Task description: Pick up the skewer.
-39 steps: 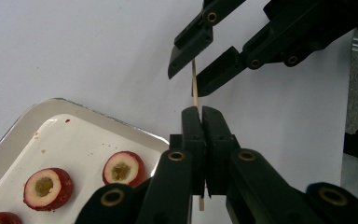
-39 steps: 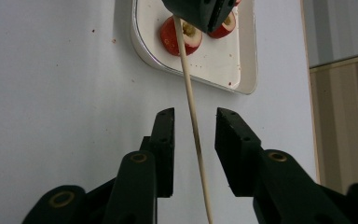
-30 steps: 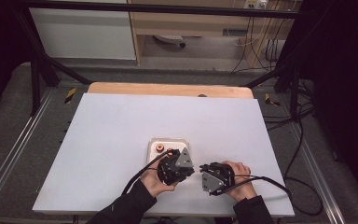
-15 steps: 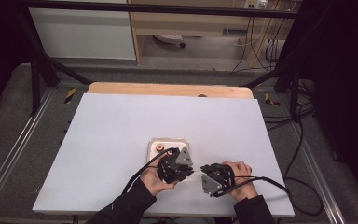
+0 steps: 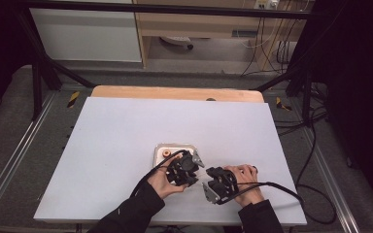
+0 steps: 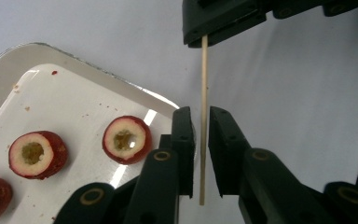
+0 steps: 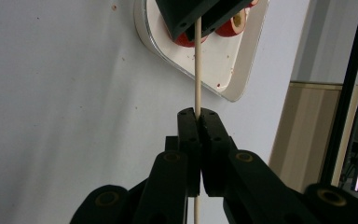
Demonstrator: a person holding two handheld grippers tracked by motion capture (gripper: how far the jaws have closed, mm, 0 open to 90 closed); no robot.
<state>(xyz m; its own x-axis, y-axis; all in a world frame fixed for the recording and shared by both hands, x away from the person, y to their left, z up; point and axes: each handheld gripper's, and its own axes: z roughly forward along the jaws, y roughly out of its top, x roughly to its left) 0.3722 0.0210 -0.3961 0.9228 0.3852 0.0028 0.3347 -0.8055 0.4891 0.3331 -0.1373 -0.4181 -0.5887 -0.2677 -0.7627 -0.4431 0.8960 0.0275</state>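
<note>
A thin wooden skewer runs between my two grippers. My right gripper is shut on it, with the stick passing up out of its tips toward the left gripper. In the left gripper view my left gripper has a narrow gap between its jaws; the skewer stands in that gap without being pinched. The right gripper holds the stick's far end at the top of that view. Beside them a white tray carries red-skinned, cored fruit slices. In the high view both grippers sit close together.
The white tray lies just beyond the left gripper on a pale grey table top. A wooden strip runs along the far edge. Black cables trail from the grippers toward the right.
</note>
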